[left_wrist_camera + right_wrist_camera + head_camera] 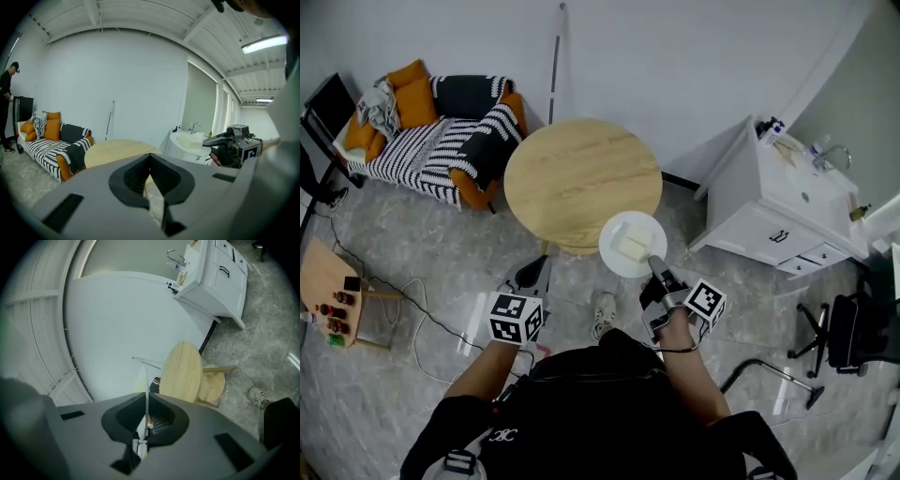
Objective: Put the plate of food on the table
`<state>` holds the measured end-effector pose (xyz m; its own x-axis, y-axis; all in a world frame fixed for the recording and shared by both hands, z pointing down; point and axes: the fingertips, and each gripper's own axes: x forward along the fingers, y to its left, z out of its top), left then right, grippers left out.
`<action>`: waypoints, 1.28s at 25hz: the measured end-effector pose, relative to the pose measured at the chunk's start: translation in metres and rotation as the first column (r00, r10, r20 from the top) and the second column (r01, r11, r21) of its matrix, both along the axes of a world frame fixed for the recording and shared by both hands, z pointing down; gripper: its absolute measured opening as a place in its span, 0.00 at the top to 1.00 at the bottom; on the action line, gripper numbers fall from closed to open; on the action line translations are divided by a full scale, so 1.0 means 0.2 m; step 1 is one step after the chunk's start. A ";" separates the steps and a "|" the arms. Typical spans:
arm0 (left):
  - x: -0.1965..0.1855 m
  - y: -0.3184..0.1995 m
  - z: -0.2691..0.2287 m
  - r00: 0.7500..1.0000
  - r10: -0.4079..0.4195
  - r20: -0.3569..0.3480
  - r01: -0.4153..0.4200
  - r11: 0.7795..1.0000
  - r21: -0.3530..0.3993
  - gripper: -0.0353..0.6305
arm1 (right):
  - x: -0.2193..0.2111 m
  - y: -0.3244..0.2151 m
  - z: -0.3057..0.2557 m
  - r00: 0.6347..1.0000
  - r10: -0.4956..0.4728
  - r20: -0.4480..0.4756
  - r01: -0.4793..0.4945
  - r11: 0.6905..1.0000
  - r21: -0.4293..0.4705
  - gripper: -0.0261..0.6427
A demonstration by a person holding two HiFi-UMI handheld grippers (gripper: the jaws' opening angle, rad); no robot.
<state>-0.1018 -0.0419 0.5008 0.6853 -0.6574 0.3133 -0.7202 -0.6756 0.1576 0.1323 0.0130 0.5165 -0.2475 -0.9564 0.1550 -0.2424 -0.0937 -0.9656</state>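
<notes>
Fingers (pixel 662 274) of my right gripper (pixel 654 262) pinch the plate (pixel 617 230) by its rim at the bench (pixel 572 178) edge, left gripper (pixel 150 176) pressed together and empty, so I'd keep it level, lowering gently.

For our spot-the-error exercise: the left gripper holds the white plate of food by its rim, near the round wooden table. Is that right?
Not quite. The right gripper, not the left, holds the white plate of food by its rim, near the round wooden table. The head view shows this; the left gripper holds nothing.
</notes>
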 end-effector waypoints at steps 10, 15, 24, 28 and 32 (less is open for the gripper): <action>0.18 -0.29 0.01 0.999 -0.035 -0.028 0.034 0.999 -0.036 0.94 | 0.18 -0.30 0.01 0.999 -0.040 -0.004 0.040 0.999 -0.017 0.93; 0.26 -0.42 -0.03 0.999 -0.043 -0.009 0.043 0.999 -0.019 0.94 | 0.28 -0.44 0.05 0.998 -0.059 0.014 0.059 0.998 -0.035 0.93; 0.40 -0.69 -0.06 0.996 -0.090 0.001 0.090 0.996 -0.017 0.94 | 0.41 -0.73 0.05 0.992 -0.126 0.029 0.127 0.992 -0.026 0.93; 0.45 -0.79 -0.06 0.994 -0.113 -0.005 0.113 0.993 -0.021 0.94 | 0.46 -0.83 0.04 0.987 -0.159 0.018 0.160 0.987 -0.006 0.93; 0.49 -0.85 -0.05 0.992 -0.127 -0.007 0.127 0.992 -0.024 0.94 | 0.49 -0.91 0.06 0.982 -0.189 0.006 0.189 0.982 -0.016 0.93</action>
